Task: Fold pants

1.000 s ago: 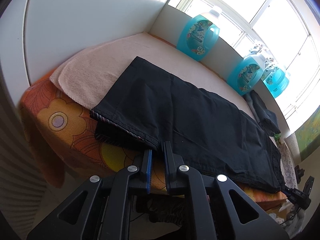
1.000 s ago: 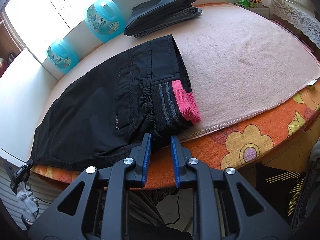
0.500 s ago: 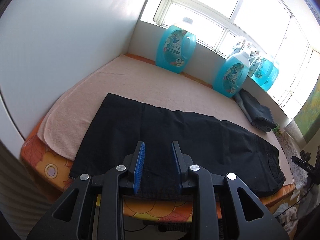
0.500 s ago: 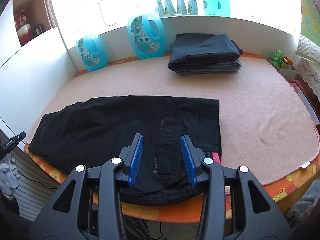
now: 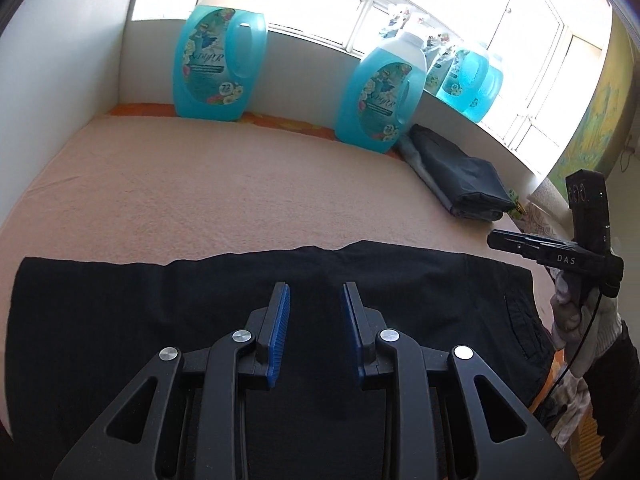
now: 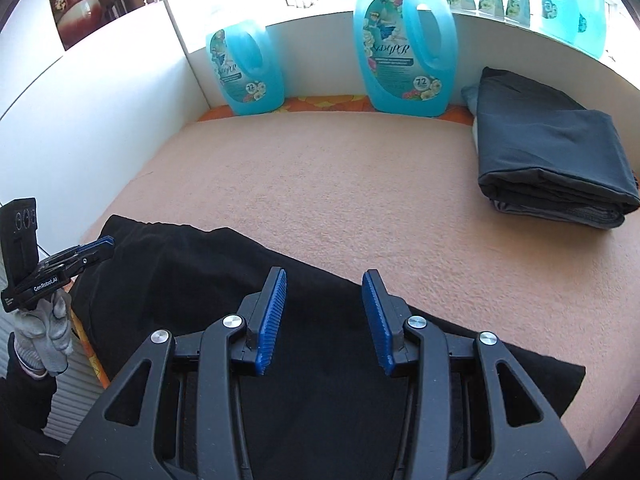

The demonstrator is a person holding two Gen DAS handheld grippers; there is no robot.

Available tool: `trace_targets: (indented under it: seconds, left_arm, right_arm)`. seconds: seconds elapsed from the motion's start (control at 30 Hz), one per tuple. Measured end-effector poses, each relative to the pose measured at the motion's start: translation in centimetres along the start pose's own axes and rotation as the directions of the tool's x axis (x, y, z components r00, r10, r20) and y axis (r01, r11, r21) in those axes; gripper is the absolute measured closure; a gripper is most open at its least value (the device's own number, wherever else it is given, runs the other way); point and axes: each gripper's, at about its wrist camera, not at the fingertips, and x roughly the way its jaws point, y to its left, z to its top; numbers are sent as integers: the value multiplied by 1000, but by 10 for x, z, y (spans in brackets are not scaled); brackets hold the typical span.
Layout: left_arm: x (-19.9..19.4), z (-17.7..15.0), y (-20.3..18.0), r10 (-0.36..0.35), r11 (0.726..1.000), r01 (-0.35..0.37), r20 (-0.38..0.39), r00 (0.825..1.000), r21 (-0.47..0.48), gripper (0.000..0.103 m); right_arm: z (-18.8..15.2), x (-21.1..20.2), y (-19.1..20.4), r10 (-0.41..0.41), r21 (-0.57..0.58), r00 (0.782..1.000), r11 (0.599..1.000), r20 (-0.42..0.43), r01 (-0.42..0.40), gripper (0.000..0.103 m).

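Note:
The black pants (image 5: 160, 312) lie flat, folded lengthwise, along the near edge of the peach towel (image 5: 224, 188). They also show in the right wrist view (image 6: 192, 272). My left gripper (image 5: 314, 292) is open and empty, hovering above the middle of the pants. My right gripper (image 6: 325, 280) is open and empty, above the waist end of the pants. The right gripper also shows at the right of the left wrist view (image 5: 494, 239). The left gripper also shows at the left of the right wrist view (image 6: 108, 245).
Two blue detergent jugs (image 5: 218, 52) (image 5: 378, 100) stand against the back wall, with more on the sill (image 5: 468, 76). A stack of folded dark clothes (image 6: 548, 152) lies at the back right of the towel. A white wall (image 6: 80, 120) bounds the left side.
Both grippers let go of the pants' near edge, opened, and rose up over the pants. The pants now lie flat with the pink waistband hidden.

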Motion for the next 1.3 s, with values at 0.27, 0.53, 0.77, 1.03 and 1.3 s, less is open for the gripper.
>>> trace_targets:
  seconds: [0.27, 0.53, 0.77, 1.03, 1.3]
  left_arm:
    - [60, 8, -35, -43, 997, 50, -102, 994, 65, 78]
    - [80, -4, -34, 0, 994, 18, -163, 987, 106, 78]
    - [60, -1, -24, -19, 999, 23, -104, 994, 33, 78]
    - [-3, 3, -2, 34, 999, -33, 48, 998, -16, 78]
    - [8, 0, -10, 5, 999, -5, -2, 1000, 48, 78]
  right_arm:
    - [30, 71, 34, 121, -132, 981, 981, -155, -142, 61]
    - [32, 108, 50, 190, -185, 952, 954, -240, -236, 47]
    - [15, 105, 64, 166, -245, 956, 943, -241, -226, 90]
    - [-27, 33, 103, 136, -387, 991, 913, -11, -129, 95]
    - [-87, 30, 129, 91, -496, 994, 862, -54, -106, 95]
